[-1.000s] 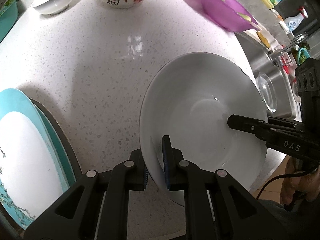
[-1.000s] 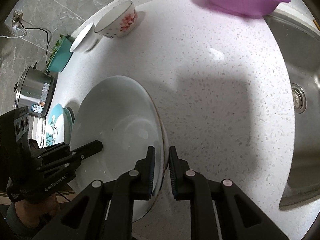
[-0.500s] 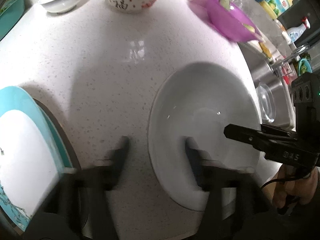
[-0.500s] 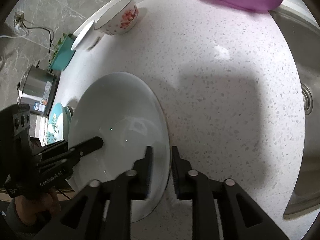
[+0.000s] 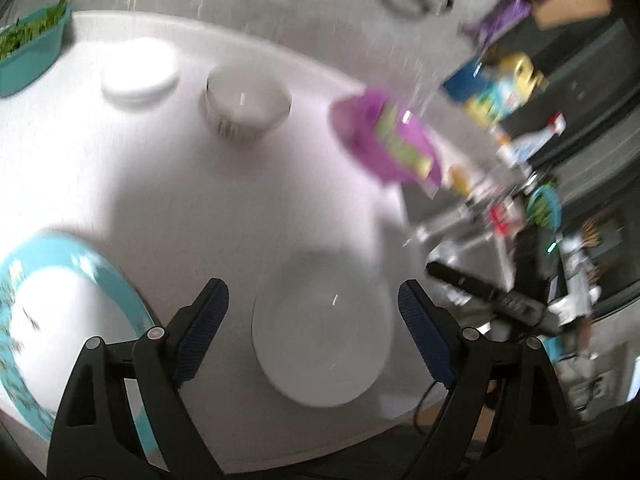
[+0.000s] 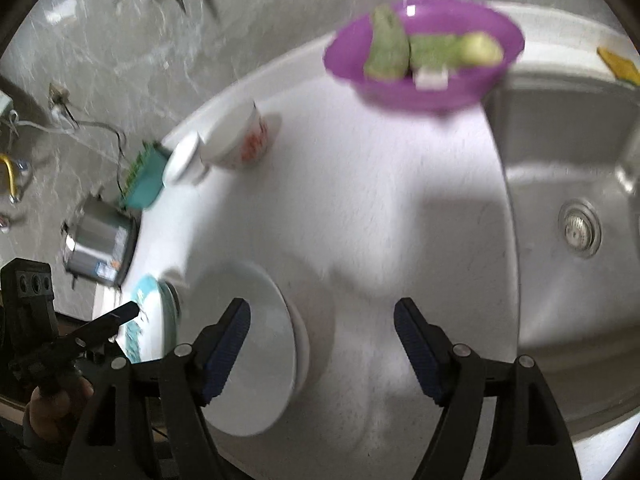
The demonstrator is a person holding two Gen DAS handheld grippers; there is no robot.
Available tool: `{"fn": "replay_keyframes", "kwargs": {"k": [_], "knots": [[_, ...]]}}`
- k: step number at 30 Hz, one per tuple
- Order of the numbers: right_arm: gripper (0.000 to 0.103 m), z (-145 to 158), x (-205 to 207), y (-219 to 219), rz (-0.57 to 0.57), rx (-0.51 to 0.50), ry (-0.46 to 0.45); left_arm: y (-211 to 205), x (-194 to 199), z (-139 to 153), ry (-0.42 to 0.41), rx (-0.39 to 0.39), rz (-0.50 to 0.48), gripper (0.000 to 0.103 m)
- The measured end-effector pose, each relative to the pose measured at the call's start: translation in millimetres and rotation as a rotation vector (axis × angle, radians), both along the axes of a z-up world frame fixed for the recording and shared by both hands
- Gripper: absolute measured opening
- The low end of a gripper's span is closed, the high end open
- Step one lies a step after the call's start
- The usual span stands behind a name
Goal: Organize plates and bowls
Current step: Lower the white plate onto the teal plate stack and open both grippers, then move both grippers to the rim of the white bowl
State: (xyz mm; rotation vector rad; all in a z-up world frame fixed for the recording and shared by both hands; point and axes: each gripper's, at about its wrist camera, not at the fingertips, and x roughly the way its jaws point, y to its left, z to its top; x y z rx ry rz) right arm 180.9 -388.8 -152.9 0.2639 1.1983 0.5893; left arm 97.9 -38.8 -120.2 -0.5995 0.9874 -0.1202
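While the left wrist view is pretty smeared, you can make out the left gripper with its fingers spread wide apart, holding nothing. The big white bowl sits on the white speckled countertop right between those fingers, not touched by either one. Off to the left there's a teal-rimmed plate sitting on the counter near the front edge. Further back sit a small white bowl and, just beside it, a patterned bowl, with a purple basin to the right near the sink side. A teal tub with greens is at the far left. The right gripper pokes in from the right, near the white bowl's rim; can't tell from here how its fingers stand.

Over in the right wrist view, the right gripper also has its fingers wide apart and empty. The white bowl lies under the left finger, mostly to that side. The teal plate is just beyond it, next to a steel pot. The left gripper shows at the far left. The steel sink fills the right side, and the purple basin holds green vegetables.
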Motion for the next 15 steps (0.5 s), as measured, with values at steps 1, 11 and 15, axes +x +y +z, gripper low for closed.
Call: {"fn": "replay_keyframes", "kwargs": {"k": [1, 11, 15], "knots": [[0.078, 8.5, 3.3, 1.7, 0.003, 0.011, -0.020, 14.1, 2.3, 15.1, -0.032, 0.009, 0.007, 0.089], [0.084, 95.8, 37.0, 80.9, 0.147, 0.058, -0.161, 158.1, 39.2, 77.7, -0.004, 0.287, 0.054, 0.093], [0.084, 123.6, 66.3, 137.8, 0.144, 0.067, -0.163, 228.2, 79.5, 78.3, 0.047, 0.394, 0.003, 0.093]]}}
